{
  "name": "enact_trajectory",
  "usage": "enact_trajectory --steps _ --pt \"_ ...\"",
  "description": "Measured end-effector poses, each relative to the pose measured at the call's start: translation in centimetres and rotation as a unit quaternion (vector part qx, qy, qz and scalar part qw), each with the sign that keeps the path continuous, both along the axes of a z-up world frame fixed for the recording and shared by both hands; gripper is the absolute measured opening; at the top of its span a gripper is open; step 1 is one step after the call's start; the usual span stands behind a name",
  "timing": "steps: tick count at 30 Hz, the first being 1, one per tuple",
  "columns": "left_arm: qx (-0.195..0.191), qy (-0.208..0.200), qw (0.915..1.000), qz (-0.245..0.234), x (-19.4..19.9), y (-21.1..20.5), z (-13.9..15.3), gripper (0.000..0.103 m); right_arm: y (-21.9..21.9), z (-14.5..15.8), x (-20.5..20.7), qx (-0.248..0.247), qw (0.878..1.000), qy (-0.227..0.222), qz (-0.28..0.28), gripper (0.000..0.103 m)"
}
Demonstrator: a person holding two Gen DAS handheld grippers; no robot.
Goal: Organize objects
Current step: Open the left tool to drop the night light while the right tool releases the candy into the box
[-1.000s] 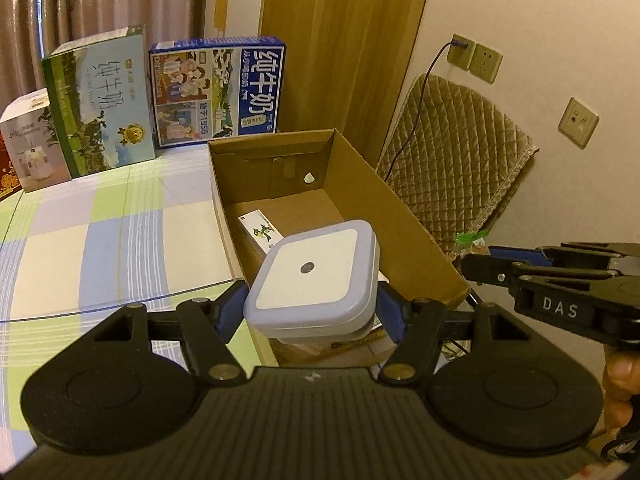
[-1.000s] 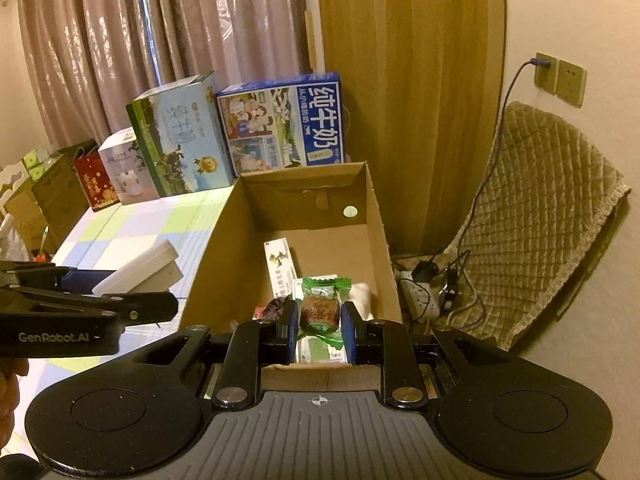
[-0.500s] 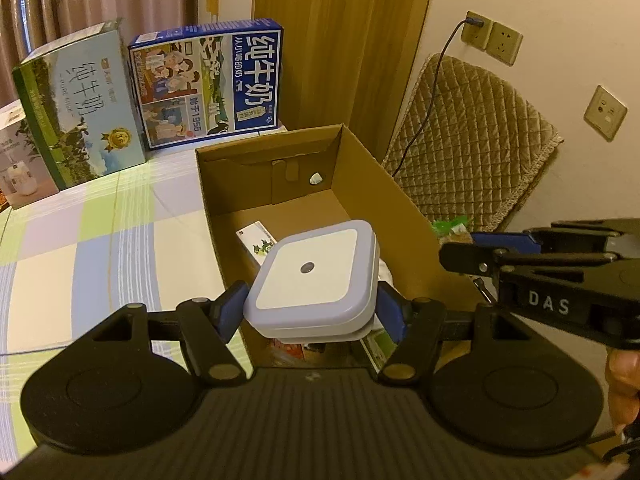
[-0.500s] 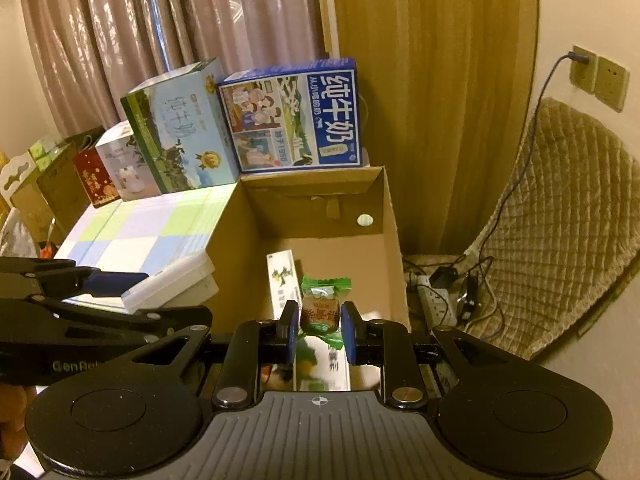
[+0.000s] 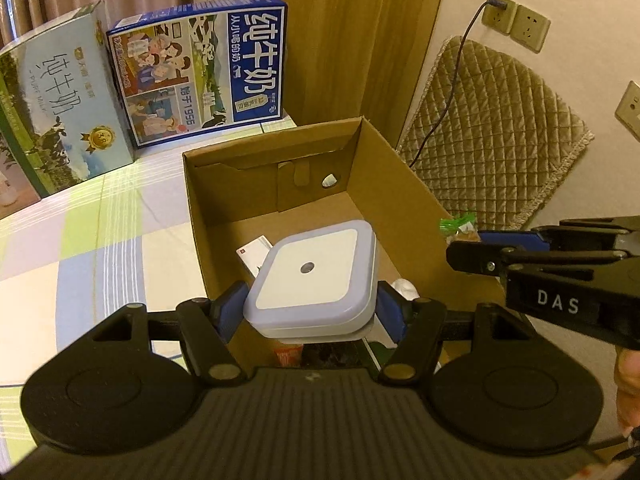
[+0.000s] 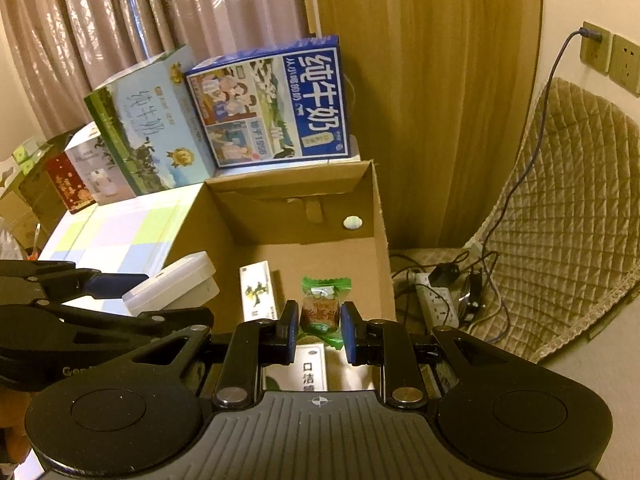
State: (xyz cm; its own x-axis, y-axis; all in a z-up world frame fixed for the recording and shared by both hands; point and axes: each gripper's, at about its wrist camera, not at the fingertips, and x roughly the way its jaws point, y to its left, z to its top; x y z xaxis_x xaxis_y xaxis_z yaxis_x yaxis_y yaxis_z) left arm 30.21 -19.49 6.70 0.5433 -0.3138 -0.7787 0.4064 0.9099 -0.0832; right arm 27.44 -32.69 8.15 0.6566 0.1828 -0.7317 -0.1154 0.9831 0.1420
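My left gripper [image 5: 310,308] is shut on a square white night light [image 5: 314,276] and holds it above the open cardboard box [image 5: 404,184]. In the right wrist view the same night light [image 6: 176,284] hangs over the box's left wall [image 6: 200,224]. My right gripper [image 6: 319,326] is shut on a green-wrapped candy [image 6: 322,312], held over the inside of the box. In the left wrist view the right gripper [image 5: 476,246] reaches in from the right with the candy [image 5: 458,228] at the box's right wall. Small packets [image 6: 258,294] lie on the box floor.
Two milk cartons, one blue [image 5: 200,84] and one green [image 5: 52,104], stand behind the box on the checked tablecloth [image 5: 80,232]. A quilted chair [image 6: 560,208], a power strip with cables [image 6: 436,292] and wall sockets [image 5: 516,20] are to the right. Curtains hang behind.
Both grippers have moved forward and over the box with their objects still held. The box and cartons now look closer in both views.
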Motion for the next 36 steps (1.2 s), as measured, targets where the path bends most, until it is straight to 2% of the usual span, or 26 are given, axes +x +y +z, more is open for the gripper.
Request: enact_trajectory --steps 7,9,11,21,26,27,28,29,36 --pt "0.001 0.007 1.0000 -0.006 1.4 -0.6 -1.3 0.065 -0.5 -1.0 1.3 0.005 1.000 0.007 -0.003 0.020" --pt "0.008 0.004 1.0000 -0.004 1.7 -0.7 -1.5 0.071 -0.6 -1.2 1.4 0.008 1.000 0.009 -0.005 0.020" --pt "0.009 -0.001 0.9999 -0.006 1.8 -0.7 -1.5 0.071 -0.7 -1.3 1.5 0.008 1.000 0.010 -0.007 0.020" --pt "0.003 -0.018 0.9998 0.003 1.9 1.3 -0.3 0.071 -0.1 -1.4 2.1 0.018 1.000 0.014 -0.003 0.020" --pt "-0.001 -0.024 0.9996 0.012 2.0 2.6 0.3 0.071 0.6 -1.4 3.2 0.048 0.999 0.000 -0.006 0.020" --pt "-0.001 -0.025 0.9996 0.015 1.9 2.9 0.4 0.071 0.4 -1.4 3.5 0.065 0.998 -0.003 -0.008 0.030" --pt "-0.001 -0.025 0.9996 0.017 1.8 3.1 0.4 0.071 0.1 -1.4 3.7 0.080 0.997 -0.004 -0.013 0.045" --pt "-0.001 -0.025 0.9995 0.017 1.7 3.4 0.5 0.072 -0.2 -1.4 3.9 0.093 0.995 -0.003 -0.021 0.049" --pt "-0.010 -0.028 0.9992 0.027 0.3 5.0 0.8 0.081 -0.8 -0.3 2.7 0.078 0.997 -0.002 -0.030 0.051"
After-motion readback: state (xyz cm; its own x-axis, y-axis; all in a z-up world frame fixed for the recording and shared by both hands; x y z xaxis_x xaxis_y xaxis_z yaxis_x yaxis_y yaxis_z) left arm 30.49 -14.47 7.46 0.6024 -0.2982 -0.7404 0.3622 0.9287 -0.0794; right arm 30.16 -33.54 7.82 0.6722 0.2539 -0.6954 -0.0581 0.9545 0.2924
